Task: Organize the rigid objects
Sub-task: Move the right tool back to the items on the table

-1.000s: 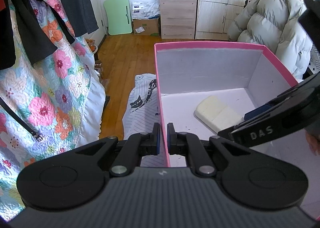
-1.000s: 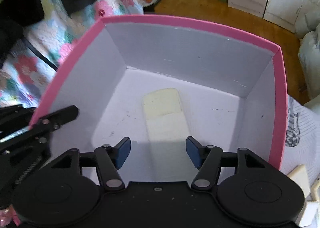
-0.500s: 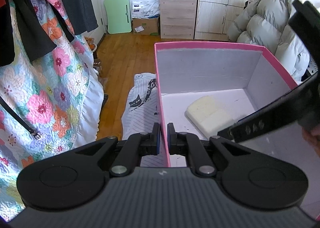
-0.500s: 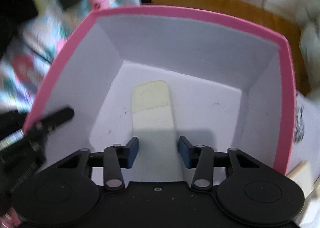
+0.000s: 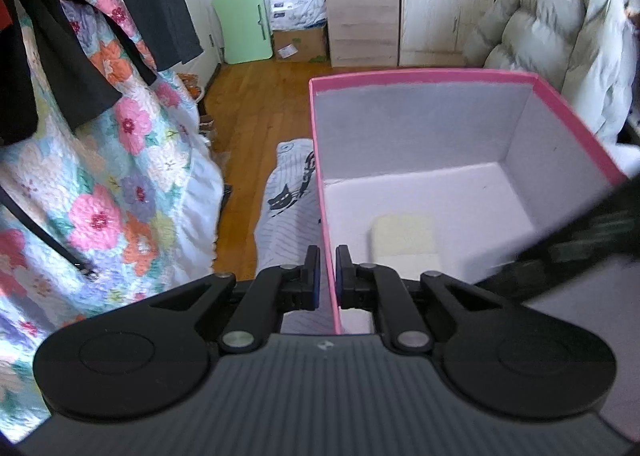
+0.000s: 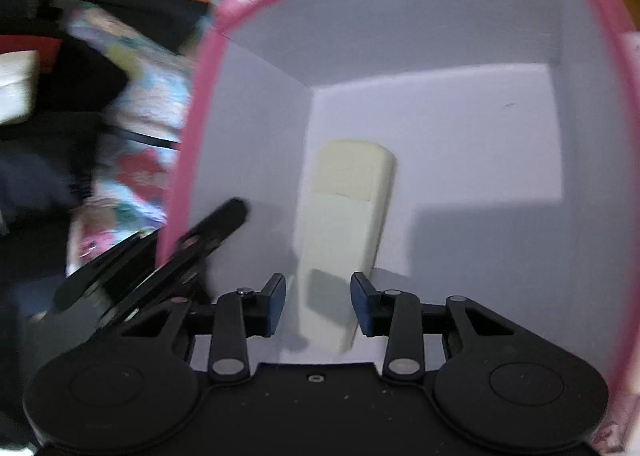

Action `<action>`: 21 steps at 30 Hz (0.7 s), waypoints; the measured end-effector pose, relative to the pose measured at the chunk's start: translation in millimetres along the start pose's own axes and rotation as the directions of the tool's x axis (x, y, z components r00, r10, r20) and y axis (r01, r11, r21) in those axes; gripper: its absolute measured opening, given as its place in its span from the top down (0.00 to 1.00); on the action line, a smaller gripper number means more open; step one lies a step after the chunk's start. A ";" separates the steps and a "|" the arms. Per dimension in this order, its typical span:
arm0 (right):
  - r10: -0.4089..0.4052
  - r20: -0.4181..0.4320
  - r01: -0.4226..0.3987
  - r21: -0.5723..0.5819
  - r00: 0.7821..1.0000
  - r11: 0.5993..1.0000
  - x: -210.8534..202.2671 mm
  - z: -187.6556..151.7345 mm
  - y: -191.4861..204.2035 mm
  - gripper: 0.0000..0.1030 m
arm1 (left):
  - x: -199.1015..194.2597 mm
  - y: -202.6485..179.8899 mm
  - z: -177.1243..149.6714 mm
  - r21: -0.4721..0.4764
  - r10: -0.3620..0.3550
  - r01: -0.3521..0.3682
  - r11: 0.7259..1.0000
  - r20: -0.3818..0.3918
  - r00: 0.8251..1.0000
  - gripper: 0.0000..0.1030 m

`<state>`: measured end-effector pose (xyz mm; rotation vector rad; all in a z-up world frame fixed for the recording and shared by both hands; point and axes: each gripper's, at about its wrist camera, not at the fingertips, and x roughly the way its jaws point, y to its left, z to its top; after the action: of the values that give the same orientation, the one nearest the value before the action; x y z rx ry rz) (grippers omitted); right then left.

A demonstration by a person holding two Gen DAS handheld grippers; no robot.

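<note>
A pink box [image 5: 420, 76] with a pale grey inside stands in front of me. My left gripper [image 5: 327, 276] is shut on the box's left wall, one finger inside and one outside. A cream rectangular block [image 5: 404, 240] lies flat on the box floor close to that wall. My right gripper [image 6: 319, 304] reaches down into the box and its jaws are closing. The near end of the block [image 6: 348, 208] lies between its blue pads, and a gap still shows at the left pad. In the left wrist view the right gripper [image 5: 580, 240] is a dark blur at the right.
A floral quilt [image 5: 100, 196] with dark clothes over it hangs left of the box. Beyond lie a wooden floor [image 5: 256, 104], a cat-print cloth [image 5: 288, 192], a drawer cabinet [image 5: 360, 20] and a puffy pale coat [image 5: 552, 40] at the right.
The right gripper's jaws have narrowed and it has rolled and shifted toward the box's left wall. The cream block has turned and slid nearer that wall. The left gripper held still.
</note>
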<state>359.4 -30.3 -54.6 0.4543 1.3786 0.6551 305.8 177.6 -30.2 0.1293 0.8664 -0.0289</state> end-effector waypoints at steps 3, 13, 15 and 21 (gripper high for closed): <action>-0.016 0.118 0.033 -0.139 0.993 0.990 -47.1 -21.7 8.9 0.58 | 2.3 -5.1 2.1 0.027 0.027 -0.027 0.999 -0.029 0.999 0.91; -0.138 0.490 0.306 -0.281 0.861 0.910 -161.5 -89.3 -35.3 0.49 | 1.3 -33.8 7.4 0.125 0.174 -0.166 0.978 -0.063 0.983 0.83; -0.160 0.509 0.324 -0.250 0.846 0.913 -175.3 -99.5 -62.1 0.49 | 0.4 -35.6 9.4 0.114 0.187 -0.178 0.977 -0.073 0.980 0.83; -0.208 0.503 0.332 -0.168 0.839 0.928 -177.7 -127.5 -114.0 0.48 | -4.9 -31.0 14.2 0.026 0.178 -0.176 0.984 -0.099 0.979 0.82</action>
<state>241.0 -243.1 -15.3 0.1888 0.8493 0.4318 311.0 144.9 -20.5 0.2250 0.9529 0.1384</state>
